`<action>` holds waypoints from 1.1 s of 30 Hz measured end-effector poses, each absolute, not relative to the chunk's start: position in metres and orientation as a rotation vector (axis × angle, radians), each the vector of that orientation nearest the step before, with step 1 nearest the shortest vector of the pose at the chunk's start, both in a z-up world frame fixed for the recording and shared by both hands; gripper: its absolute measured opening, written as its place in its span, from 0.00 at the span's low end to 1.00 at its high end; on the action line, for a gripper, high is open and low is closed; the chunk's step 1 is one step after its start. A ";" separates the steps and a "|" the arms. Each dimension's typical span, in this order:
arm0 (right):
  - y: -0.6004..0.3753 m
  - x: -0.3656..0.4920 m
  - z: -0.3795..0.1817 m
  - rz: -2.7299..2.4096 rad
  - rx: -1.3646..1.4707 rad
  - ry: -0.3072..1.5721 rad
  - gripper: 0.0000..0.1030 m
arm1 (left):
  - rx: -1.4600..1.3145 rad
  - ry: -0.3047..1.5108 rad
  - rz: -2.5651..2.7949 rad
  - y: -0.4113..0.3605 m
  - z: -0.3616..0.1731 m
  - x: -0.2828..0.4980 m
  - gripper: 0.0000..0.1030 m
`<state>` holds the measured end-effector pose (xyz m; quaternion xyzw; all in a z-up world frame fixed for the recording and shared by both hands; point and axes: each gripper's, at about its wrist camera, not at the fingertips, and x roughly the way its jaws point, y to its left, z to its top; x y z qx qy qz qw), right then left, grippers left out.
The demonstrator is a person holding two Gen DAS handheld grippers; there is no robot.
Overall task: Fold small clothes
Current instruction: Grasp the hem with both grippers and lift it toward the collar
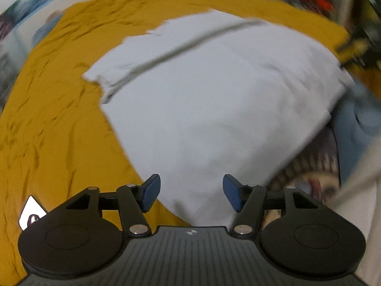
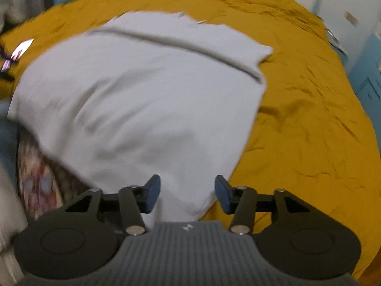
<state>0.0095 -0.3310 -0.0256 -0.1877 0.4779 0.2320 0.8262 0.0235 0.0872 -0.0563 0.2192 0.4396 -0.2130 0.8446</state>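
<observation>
One pale grey garment (image 1: 202, 100) lies spread on a mustard-yellow cloth (image 1: 52, 119), a darker seam line crossing its far part. Both views are blurred. Its near corner reaches between the blue pads of the left gripper (image 1: 191, 193), whose jaws stand apart without pressing on it. The right gripper (image 2: 187, 194) is likewise parted over another near corner of the garment, gripping nothing. Beside the garment's edge, a patterned fabric (image 2: 35, 176) shows against light blue material (image 1: 357, 138).

black claw (image 1: 191, 191), blue pads (image 1: 151, 193).
</observation>
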 end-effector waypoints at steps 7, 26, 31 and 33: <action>-0.304 -0.027 -0.047 0.597 -0.662 0.968 0.67 | 0.858 0.840 -0.443 0.048 -0.102 -0.016 0.77; -0.286 -0.024 -0.098 0.641 -0.957 0.949 0.77 | 1.192 0.775 -0.355 0.029 -0.174 -0.016 0.72; -0.282 -0.020 -0.106 0.630 -0.995 0.959 0.78 | 1.059 0.784 -0.358 0.038 -0.150 -0.016 0.37; -0.284 -0.021 -0.105 0.624 -0.991 0.952 0.73 | 0.991 0.789 -0.360 0.041 -0.136 -0.017 0.24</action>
